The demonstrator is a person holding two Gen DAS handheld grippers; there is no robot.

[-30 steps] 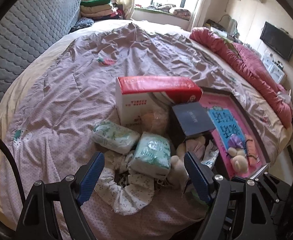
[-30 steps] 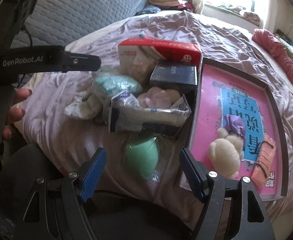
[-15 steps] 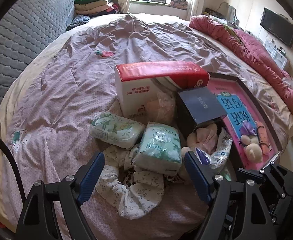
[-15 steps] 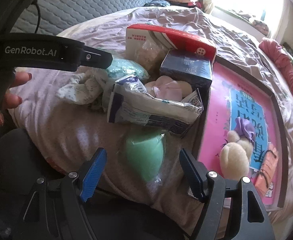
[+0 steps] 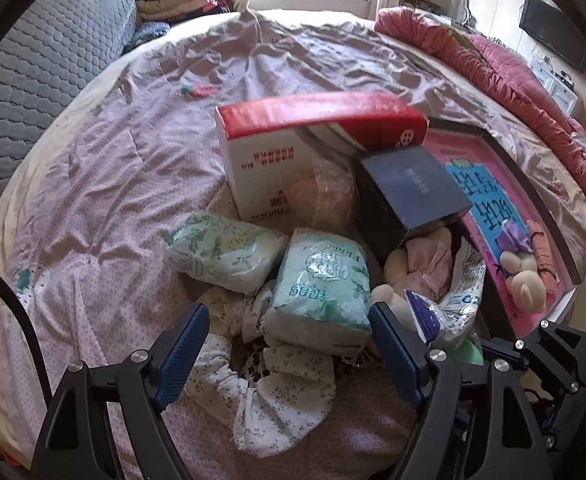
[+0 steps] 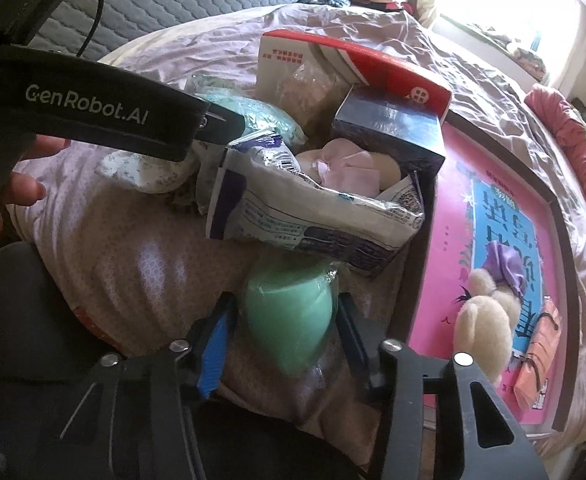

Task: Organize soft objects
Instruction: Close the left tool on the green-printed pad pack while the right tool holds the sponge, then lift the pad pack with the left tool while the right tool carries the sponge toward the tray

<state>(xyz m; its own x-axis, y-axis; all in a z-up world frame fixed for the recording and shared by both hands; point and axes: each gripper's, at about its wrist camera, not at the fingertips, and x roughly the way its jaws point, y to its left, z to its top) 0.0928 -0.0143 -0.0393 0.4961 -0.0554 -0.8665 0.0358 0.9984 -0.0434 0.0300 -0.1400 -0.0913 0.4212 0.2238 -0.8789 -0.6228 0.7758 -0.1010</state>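
- On the bed (image 5: 105,184), at its near edge, I have the pick-up step in hand: the right gripper (image 6: 281,340) is set over the green sponge (image 6: 289,320).
- Right jaws: closing, about half open, with the sponge between them. The pads stand just beside its flanks; I cannot tell whether they press on it yet, so I count it as not gripped.
- Left gripper (image 5: 289,344): jaws wide, holding nothing. It hovers over the green tissue pack (image 5: 321,284) and the floral cloth (image 5: 269,396), touching neither as far as I can see.
- Sponge location: on the bed cover, just below the torn bag (image 6: 313,220) and just left of the pink tray (image 6: 445,240).
- Next move, in my judgement: finish the closure on the sponge, lift it clear of the bag, carry it right and release it inside the tray rim. The sponge will yield, so a firm squeeze is needed.
- Count, soft things outside the tray: one sponge, two tissue packs, one floral cloth, one plush (image 6: 345,164) inside the bag.
- Count, in the tray: one cream plush (image 6: 485,324), one purple scrunchie (image 6: 507,260), one orange pouch (image 6: 541,352).
- Count, boxes: one red-and-white carton (image 5: 293,148), one dark box (image 5: 409,192).
- Count, grippers: two.
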